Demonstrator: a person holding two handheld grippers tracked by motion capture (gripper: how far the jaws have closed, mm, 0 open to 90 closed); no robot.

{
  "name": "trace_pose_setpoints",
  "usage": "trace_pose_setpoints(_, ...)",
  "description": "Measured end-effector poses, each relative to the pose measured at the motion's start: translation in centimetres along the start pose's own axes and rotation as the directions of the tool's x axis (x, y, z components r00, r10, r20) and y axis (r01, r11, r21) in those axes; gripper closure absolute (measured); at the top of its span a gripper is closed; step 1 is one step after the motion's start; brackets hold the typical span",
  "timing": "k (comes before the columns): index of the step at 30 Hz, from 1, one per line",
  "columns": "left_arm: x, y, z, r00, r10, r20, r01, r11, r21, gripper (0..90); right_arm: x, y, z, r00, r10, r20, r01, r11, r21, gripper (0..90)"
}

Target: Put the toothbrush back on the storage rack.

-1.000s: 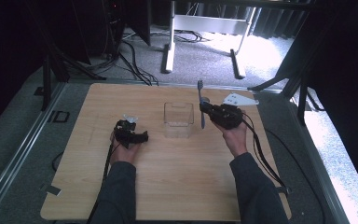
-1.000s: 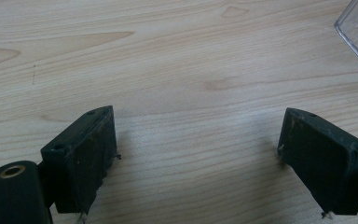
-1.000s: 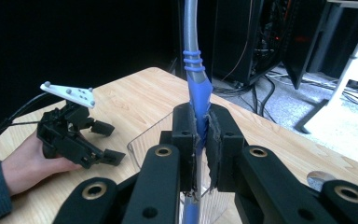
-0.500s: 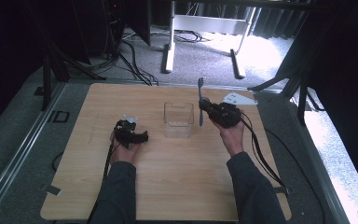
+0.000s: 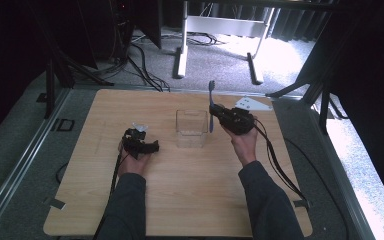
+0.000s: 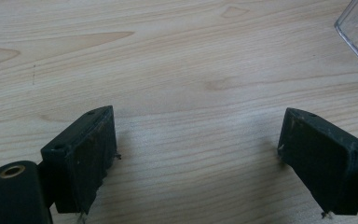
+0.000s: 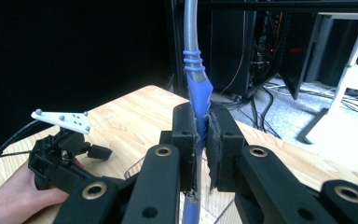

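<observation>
Right gripper (image 7: pixel 200 140) clamped on a blue toothbrush (image 7: pixel 196 88), held upright just right of the clear box (image 5: pixel 191 128). Left gripper (image 6: pixel 198 154) resting low on the wooden table (image 6: pixel 177 60), jaws wide apart, nothing between.

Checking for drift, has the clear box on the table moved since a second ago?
No. The clear box sits at the same spot on the table, midway between both grippers.
</observation>
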State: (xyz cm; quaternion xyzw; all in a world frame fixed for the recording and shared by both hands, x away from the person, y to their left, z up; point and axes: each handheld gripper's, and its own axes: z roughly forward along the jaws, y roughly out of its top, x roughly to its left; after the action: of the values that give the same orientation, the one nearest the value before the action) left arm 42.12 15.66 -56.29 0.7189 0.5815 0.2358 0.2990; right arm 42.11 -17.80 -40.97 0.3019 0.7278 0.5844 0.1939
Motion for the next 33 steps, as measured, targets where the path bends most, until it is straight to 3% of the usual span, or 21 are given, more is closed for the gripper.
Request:
trace_pose_setpoints(13,0.0,0.0,0.0,1.0,0.0,0.0,0.0,1.0,0.0,11.8,0.1,-0.1,0.6,0.9997,0.017,-0.015,-0.018,0.999,-0.047,82.5)
trace_pose_setpoints(33,0.0,0.0,0.0,1.0,0.0,0.0,0.0,1.0,0.0,11.8,-0.3,-0.8,1.9,0.9997,0.024,0.007,-0.023,0.998,-0.052,82.5)
